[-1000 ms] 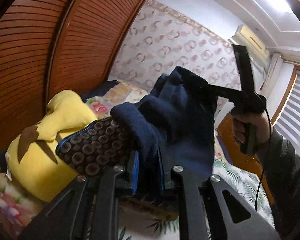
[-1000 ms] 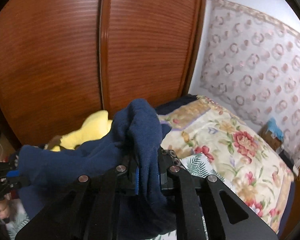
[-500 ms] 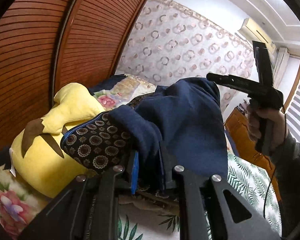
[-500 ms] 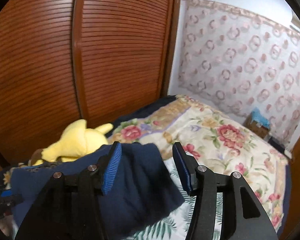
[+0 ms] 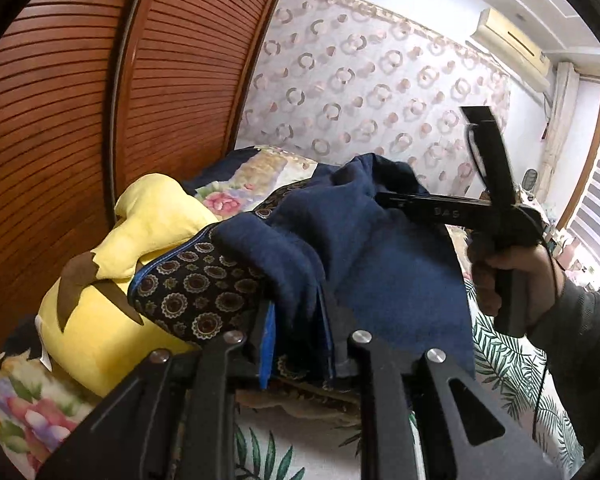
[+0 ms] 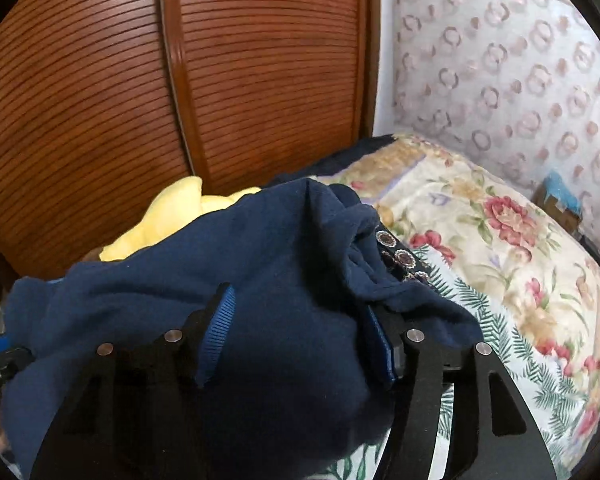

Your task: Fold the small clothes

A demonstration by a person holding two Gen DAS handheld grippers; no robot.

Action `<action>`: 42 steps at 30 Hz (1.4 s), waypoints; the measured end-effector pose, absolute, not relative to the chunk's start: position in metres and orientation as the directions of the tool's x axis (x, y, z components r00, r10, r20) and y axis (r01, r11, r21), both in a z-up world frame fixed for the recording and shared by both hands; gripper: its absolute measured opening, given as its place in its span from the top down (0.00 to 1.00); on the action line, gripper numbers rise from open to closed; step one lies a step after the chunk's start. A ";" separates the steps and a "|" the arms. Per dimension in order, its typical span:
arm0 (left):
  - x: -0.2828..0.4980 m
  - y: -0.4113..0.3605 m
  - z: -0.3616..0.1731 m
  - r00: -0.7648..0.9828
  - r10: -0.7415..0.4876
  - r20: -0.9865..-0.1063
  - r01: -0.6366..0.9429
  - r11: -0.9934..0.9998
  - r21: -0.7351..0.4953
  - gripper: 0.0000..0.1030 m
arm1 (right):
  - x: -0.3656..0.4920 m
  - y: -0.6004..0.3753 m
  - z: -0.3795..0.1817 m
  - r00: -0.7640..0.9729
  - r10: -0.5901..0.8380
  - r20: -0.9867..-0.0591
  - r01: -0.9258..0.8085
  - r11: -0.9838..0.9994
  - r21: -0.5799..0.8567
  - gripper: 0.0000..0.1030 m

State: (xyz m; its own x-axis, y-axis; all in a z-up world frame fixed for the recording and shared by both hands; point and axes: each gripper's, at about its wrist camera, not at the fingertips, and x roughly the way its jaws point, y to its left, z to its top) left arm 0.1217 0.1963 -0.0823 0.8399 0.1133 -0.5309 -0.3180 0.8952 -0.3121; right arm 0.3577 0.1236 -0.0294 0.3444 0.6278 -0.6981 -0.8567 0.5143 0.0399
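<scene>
A dark blue fleece garment (image 5: 380, 272) with a patterned dark lining (image 5: 188, 296) hangs lifted above the bed. My left gripper (image 5: 296, 340) is shut on a thick fold of it. In the right wrist view the same garment (image 6: 260, 280) lies draped between and over the wide-apart jaws of my right gripper (image 6: 300, 332), which is open. The right gripper also shows in the left wrist view (image 5: 392, 200), its tip against the garment's upper right part.
A yellow plush toy (image 5: 140, 248) lies at the left by the brown slatted wardrobe doors (image 5: 100, 100). The floral and leaf-print bedspread (image 6: 500, 248) spreads below and to the right. A patterned curtain (image 5: 380, 92) covers the far wall.
My right gripper opened and let go of the garment, then came back with its open jaws around the cloth. My left gripper kept its hold.
</scene>
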 end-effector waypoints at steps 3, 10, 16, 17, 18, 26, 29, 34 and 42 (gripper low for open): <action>0.118 0.192 -0.075 0.834 0.135 -0.535 -0.320 0.908 -0.270 0.82 | 0.347 0.110 -0.017 0.376 0.624 -0.685 -0.842 0.539 0.029 0.39; 0.100 0.175 -0.052 0.830 0.207 -0.517 -0.325 0.934 -0.147 0.81 | 0.301 0.051 0.007 0.423 0.638 -0.643 -0.812 0.582 0.044 0.39; 0.088 0.151 -0.037 0.838 0.221 -0.498 -0.297 0.952 -0.077 0.78 | 0.262 -0.005 0.020 0.482 0.632 -0.607 -0.767 0.640 0.057 0.39; 0.087 0.147 -0.036 0.836 0.222 -0.502 -0.293 0.954 -0.066 0.78 | 0.256 -0.014 0.022 0.491 0.628 -0.603 -0.757 0.650 0.061 0.39; 0.087 0.142 -0.034 0.834 0.224 -0.504 -0.290 0.956 -0.055 0.77 | 0.250 -0.024 0.025 0.503 0.626 -0.595 -0.747 0.662 0.065 0.39; 0.085 0.100 -0.023 0.852 0.163 -0.497 -0.207 0.978 -0.035 0.75 | 0.204 -0.083 0.042 0.583 0.602 -0.545 -0.694 0.718 0.051 0.24; 0.085 0.083 -0.021 0.857 0.144 -0.496 -0.178 0.984 -0.023 0.74 | 0.185 -0.103 0.044 0.614 0.582 -0.533 -0.667 0.744 0.043 0.17; 0.084 0.051 -0.017 0.869 0.040 -0.493 -0.078 0.995 -0.057 0.72 | 0.163 -0.132 0.046 0.661 0.541 -0.520 -0.611 0.790 0.045 0.16; 0.077 0.008 -0.003 0.877 -0.012 -0.480 -0.010 0.999 -0.044 0.71 | 0.133 -0.181 0.048 0.752 0.432 -0.497 -0.481 0.876 0.033 0.16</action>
State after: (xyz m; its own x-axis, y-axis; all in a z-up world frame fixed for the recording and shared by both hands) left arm 0.0774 0.0076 -0.0033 0.8773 -0.0125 -0.4797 -0.0100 0.9990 -0.0443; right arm 0.1329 -0.1815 0.0482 0.7524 0.4323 -0.4969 -0.4813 0.8759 0.0333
